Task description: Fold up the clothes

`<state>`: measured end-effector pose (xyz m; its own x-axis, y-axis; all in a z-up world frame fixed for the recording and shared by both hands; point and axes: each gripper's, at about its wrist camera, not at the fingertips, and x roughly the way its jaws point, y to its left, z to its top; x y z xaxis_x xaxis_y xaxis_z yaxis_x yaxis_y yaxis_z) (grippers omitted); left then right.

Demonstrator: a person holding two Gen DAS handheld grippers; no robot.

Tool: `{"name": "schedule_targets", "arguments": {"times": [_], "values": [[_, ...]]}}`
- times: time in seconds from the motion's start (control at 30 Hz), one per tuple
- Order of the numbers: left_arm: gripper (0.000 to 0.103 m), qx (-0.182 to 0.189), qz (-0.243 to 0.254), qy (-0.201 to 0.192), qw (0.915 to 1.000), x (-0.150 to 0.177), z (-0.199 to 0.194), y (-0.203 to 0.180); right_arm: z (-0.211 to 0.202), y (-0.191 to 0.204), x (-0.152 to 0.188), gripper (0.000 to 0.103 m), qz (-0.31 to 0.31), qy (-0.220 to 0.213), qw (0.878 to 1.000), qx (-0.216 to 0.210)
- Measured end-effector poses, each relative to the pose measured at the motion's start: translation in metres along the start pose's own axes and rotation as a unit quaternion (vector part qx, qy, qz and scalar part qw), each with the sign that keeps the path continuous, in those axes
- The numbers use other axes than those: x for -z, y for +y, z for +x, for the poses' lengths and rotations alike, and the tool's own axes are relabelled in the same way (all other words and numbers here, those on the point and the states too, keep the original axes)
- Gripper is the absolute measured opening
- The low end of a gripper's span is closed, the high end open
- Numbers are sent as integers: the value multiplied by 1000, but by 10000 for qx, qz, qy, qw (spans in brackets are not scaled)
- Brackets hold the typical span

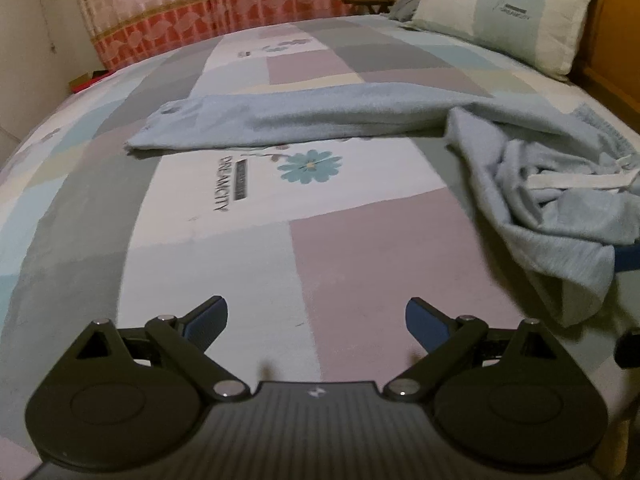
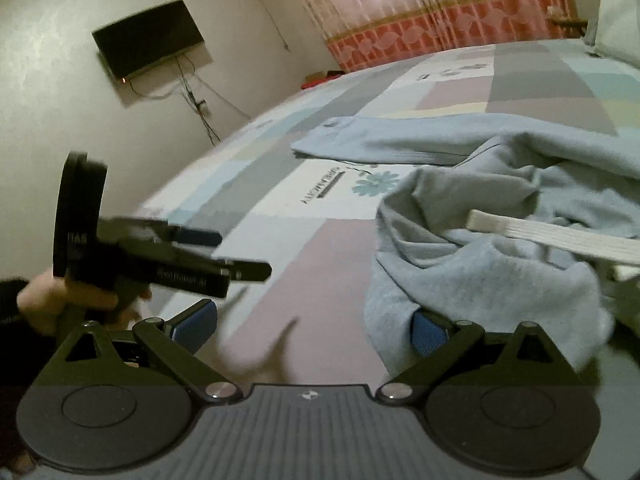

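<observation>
The right gripper (image 2: 316, 326) gapes wide over the bed (image 2: 304, 280); its right finger touches crumpled blue trousers (image 2: 480, 272). The left gripper (image 2: 244, 256) hovers near left.

dim indoor light, soft focus, motion blur (fisheye bending at edges).

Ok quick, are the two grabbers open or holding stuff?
Left gripper: open, holding nothing, above the bed.
Right gripper: open, holding nothing; the blue garment drapes over one finger.
</observation>
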<state>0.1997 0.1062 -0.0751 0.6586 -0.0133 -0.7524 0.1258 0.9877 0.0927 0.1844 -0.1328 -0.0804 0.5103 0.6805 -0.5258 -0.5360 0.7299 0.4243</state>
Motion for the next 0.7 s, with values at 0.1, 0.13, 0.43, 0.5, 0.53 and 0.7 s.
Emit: {"name": "schedule_targets", "arguments": {"times": [0.1, 0.13, 0.43, 0.5, 0.53, 0.7], "values": [[96, 277, 35, -46, 9996, -2, -2, -13, -21, -3, 6, 101, 70, -45, 9996, 258], [96, 405, 41, -47, 9992, -3, -1, -19, -29, -4, 10, 101, 75, -71, 9992, 384], [96, 1279, 242, -15, 9915, -18, 10, -87, -70, -17, 27, 101, -232, -112, 9914, 1283], [96, 1295, 292, -78, 9911, -24, 9, -101, -77, -20, 31, 102, -340, -110, 9891, 1425], [96, 1304, 317, -109, 9909, -26, 8, -107, -80, -21, 33, 102, -378, -114, 9881, 1484], [96, 1240, 522, -343, 9903, -46, 5, -136, -94, -29, 46, 102, -396, -147, 9863, 1592]]}}
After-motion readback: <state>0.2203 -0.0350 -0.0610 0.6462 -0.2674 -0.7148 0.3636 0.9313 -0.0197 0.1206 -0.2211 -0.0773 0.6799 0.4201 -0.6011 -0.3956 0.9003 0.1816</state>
